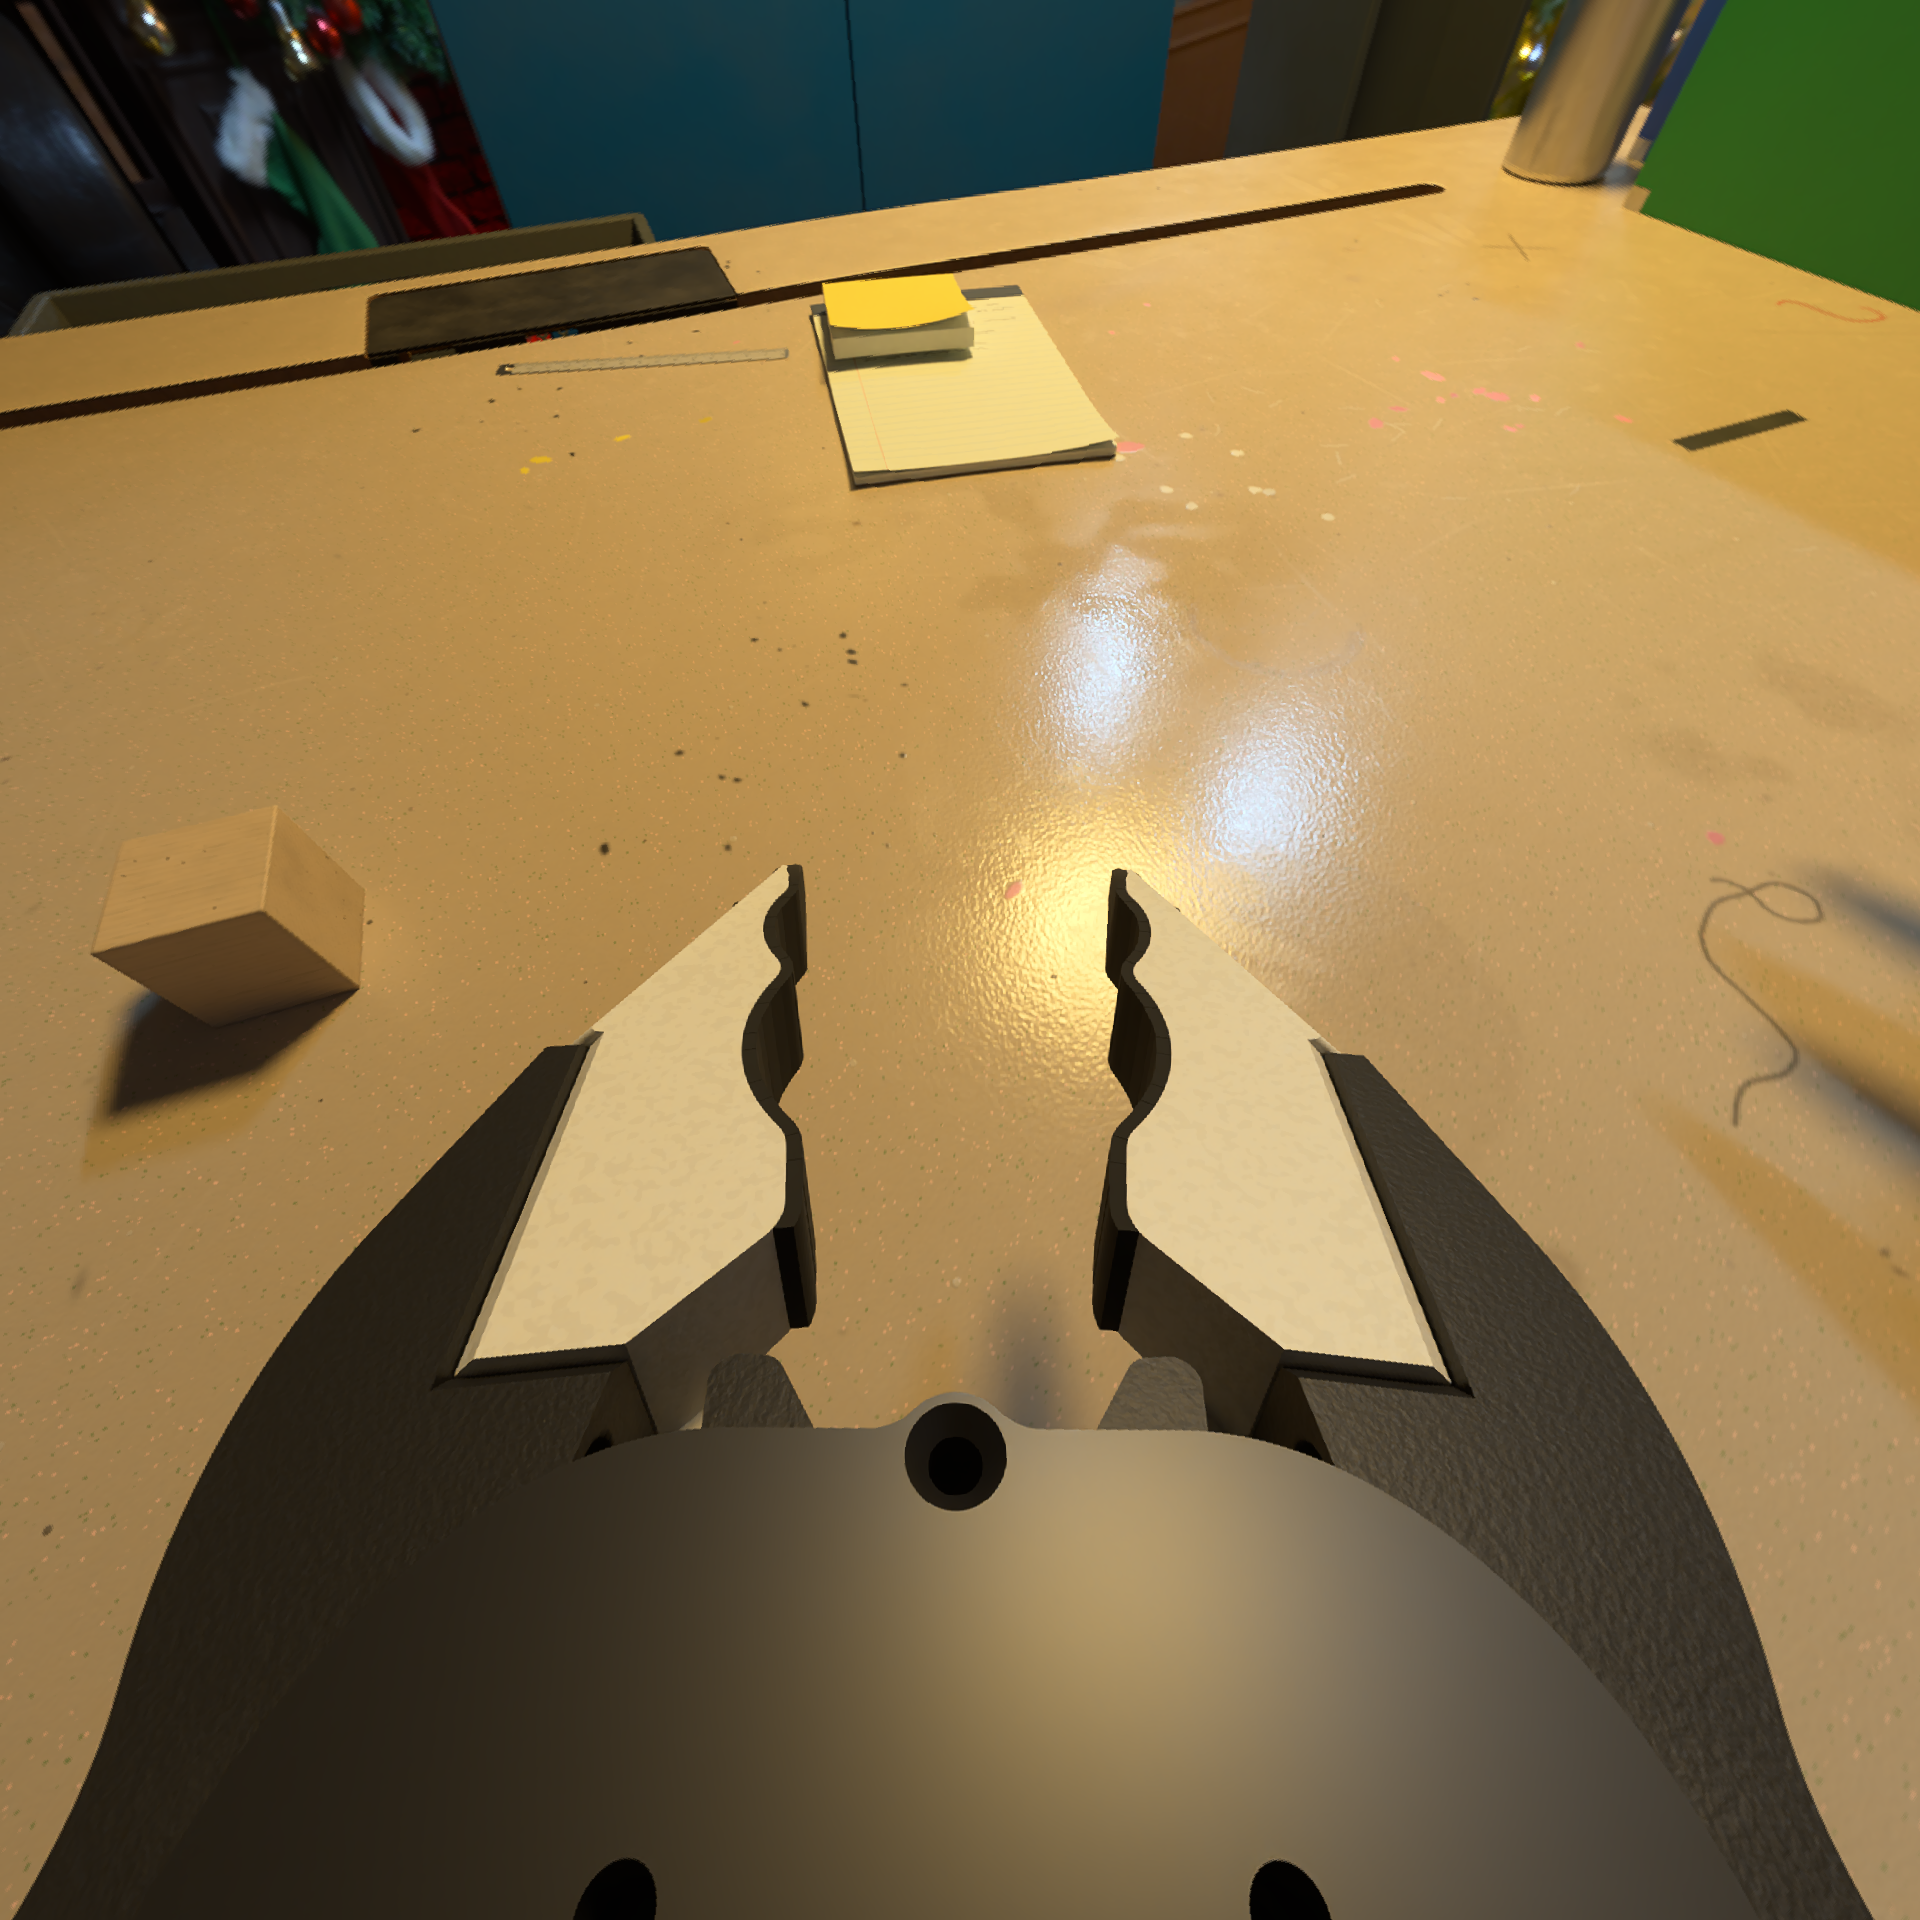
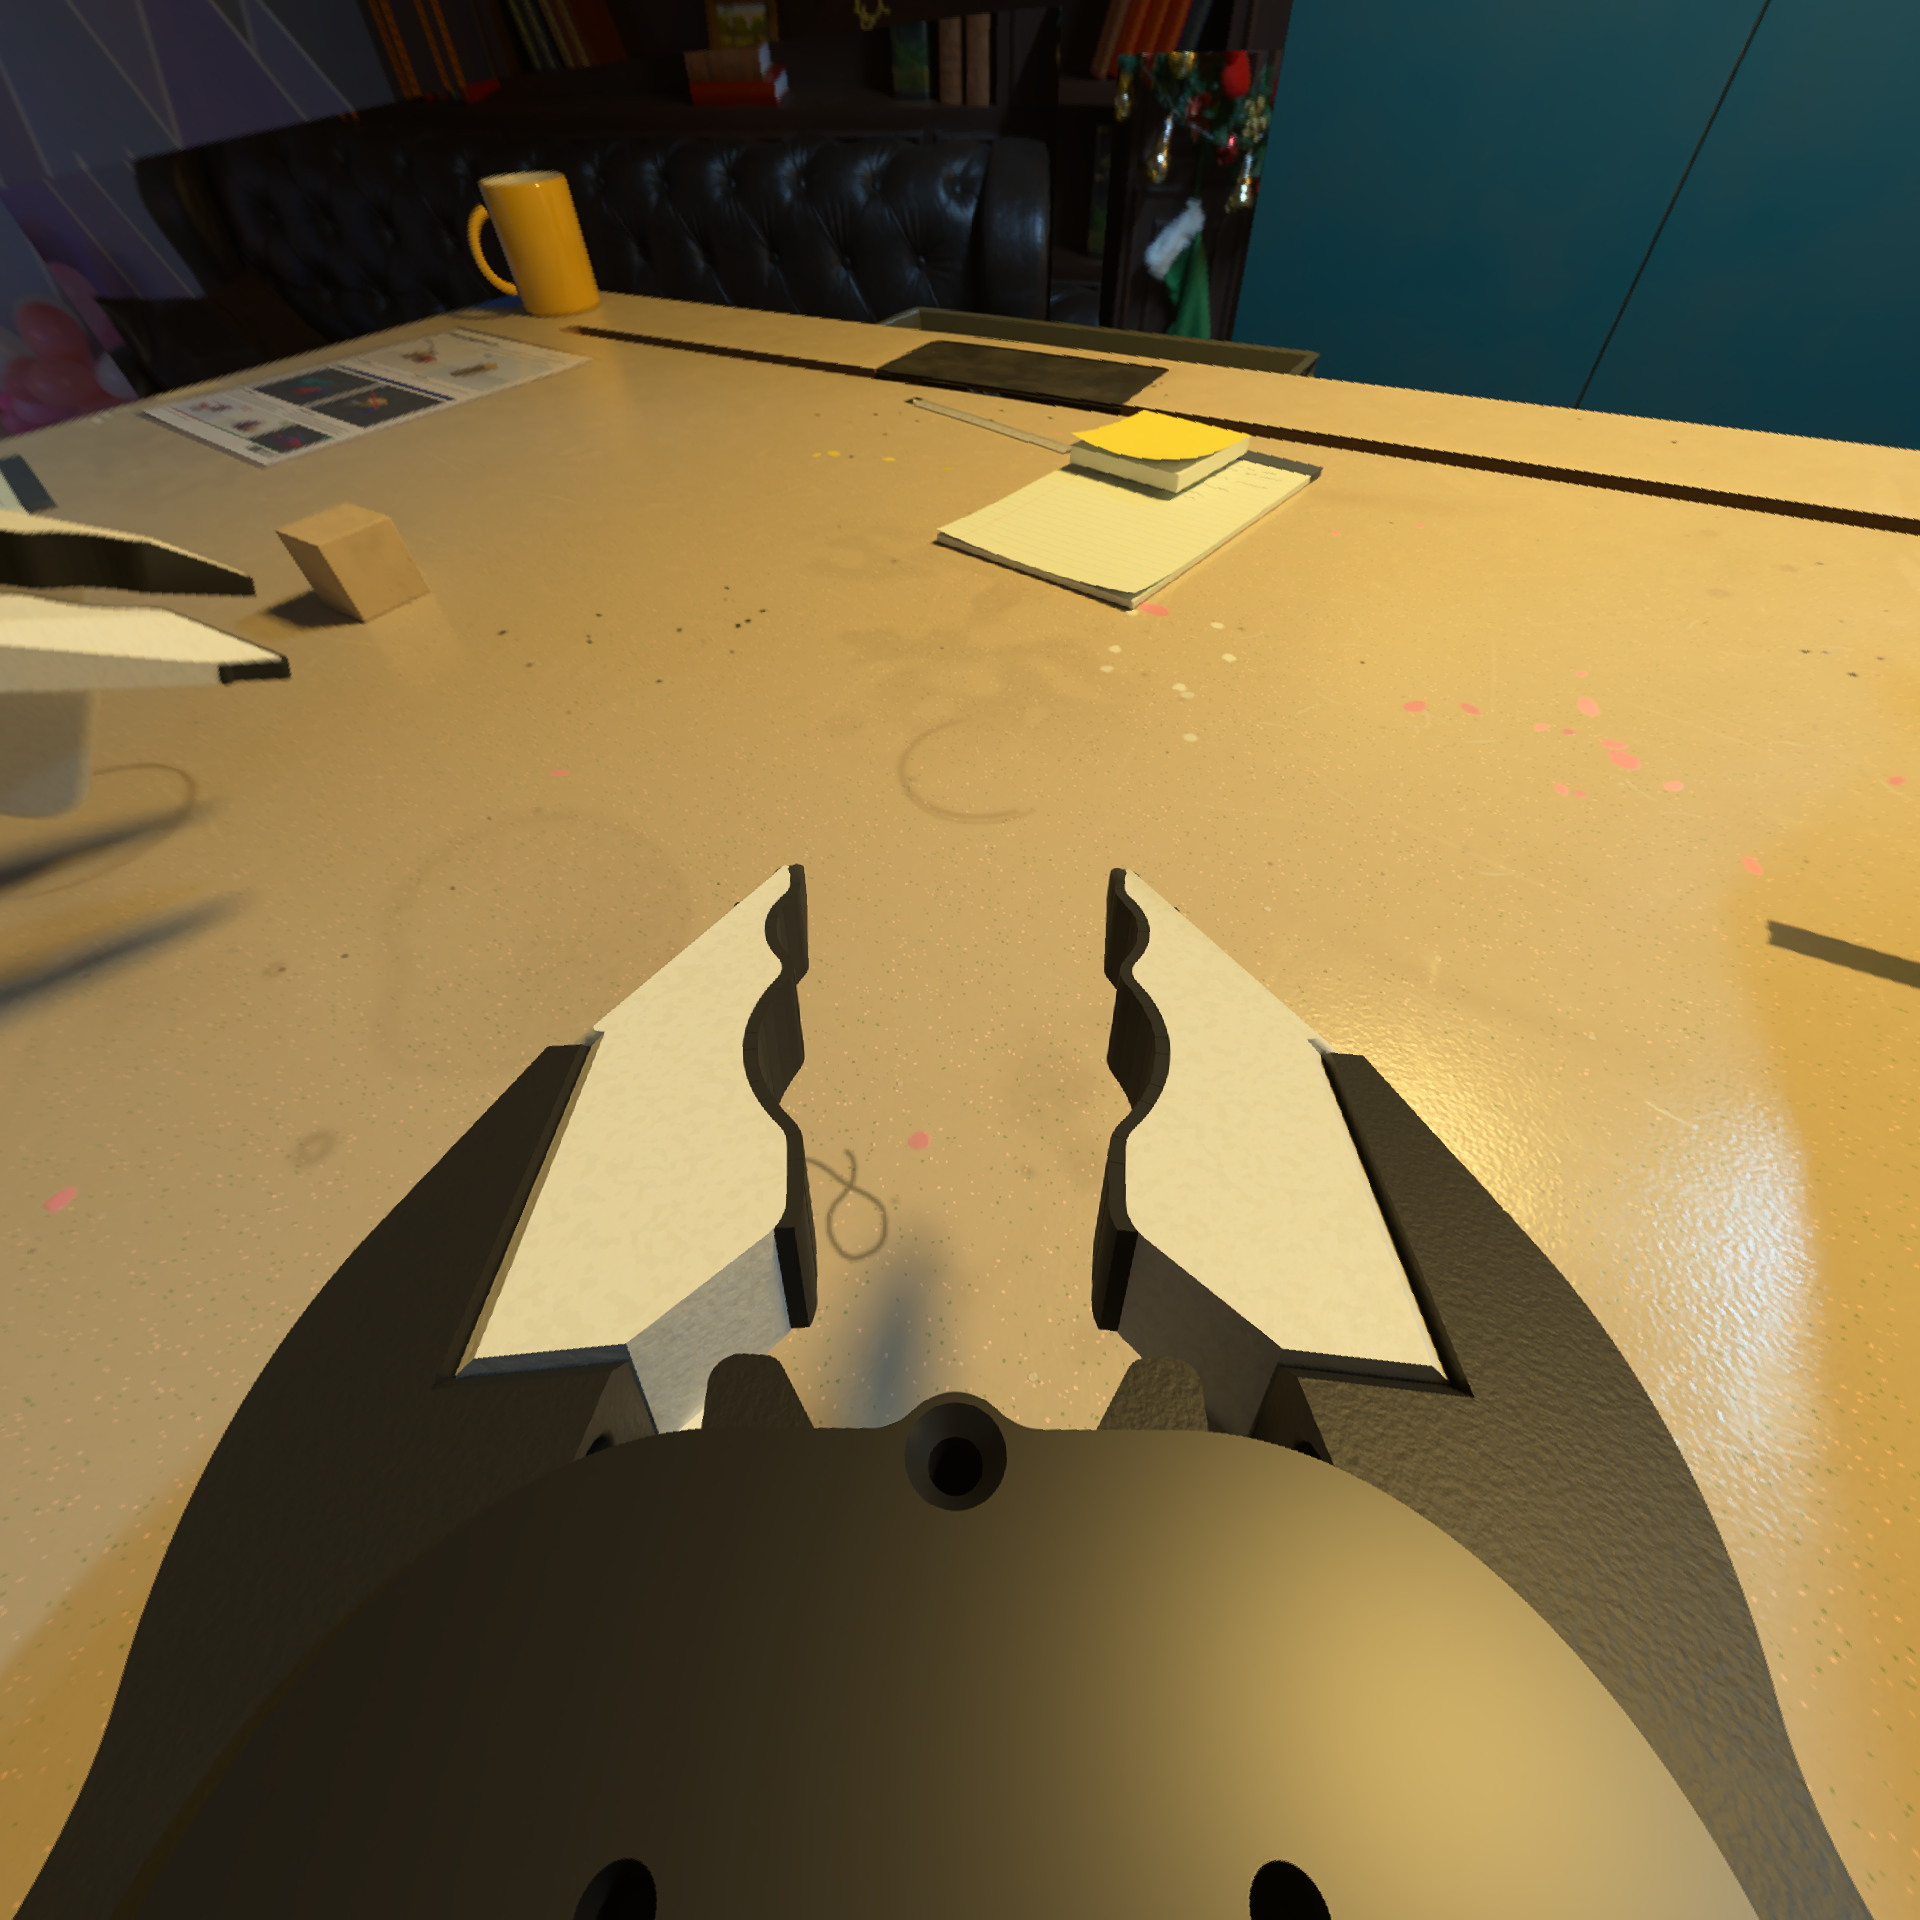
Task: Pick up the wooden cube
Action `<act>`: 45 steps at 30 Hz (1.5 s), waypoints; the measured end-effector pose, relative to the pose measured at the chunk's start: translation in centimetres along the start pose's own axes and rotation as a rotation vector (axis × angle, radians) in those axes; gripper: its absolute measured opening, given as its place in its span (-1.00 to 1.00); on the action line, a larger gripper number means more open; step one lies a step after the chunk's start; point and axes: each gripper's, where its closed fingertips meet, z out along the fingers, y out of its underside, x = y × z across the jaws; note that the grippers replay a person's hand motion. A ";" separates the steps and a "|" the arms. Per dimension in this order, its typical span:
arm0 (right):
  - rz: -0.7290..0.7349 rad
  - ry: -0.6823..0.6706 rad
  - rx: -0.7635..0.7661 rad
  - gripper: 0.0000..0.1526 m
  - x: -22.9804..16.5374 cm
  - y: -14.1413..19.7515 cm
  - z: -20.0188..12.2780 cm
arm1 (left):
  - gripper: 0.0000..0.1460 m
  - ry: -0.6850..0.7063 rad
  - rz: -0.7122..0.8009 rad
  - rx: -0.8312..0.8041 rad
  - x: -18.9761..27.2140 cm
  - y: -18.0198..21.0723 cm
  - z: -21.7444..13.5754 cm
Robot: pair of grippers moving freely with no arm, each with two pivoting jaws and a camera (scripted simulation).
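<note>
Tan and paint-flecked, the counter (image 1: 1351, 727) carries a legal pad (image 1: 966, 405) toward its far edge. Nearer its left side rests the wooden cube (image 1: 234, 914), one corner turned forward, no long axis. It sits left of the left claw (image 1: 956, 883), which is nearer; the right claw (image 2: 956, 883) is well apart. Both gape wide, empty.

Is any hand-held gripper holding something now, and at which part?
Nothing is held. The left hand-held gripper and the right hand-held gripper are both open and empty; the wooden cube rests untouched on the table.
</note>
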 end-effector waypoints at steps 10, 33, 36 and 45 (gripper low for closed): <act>0.027 -0.018 -0.017 -0.27 -0.1 0.1 0.2 | -0.11 0.087 -0.046 -0.060 -0.8 0.7 -0.6; 0.141 -0.178 -0.092 -0.30 -1.8 1.2 0.4 | -0.32 -0.213 -0.296 -0.864 -19.4 3.5 4.8; 0.144 -0.188 -0.112 -0.30 -1.8 1.6 0.5 | -0.44 -0.214 -0.298 -0.882 -19.6 3.8 4.8; 0.137 -0.167 -0.106 -0.32 -1.3 1.5 0.5 | -0.44 -0.155 -0.338 -0.660 -21.0 -1.0 3.1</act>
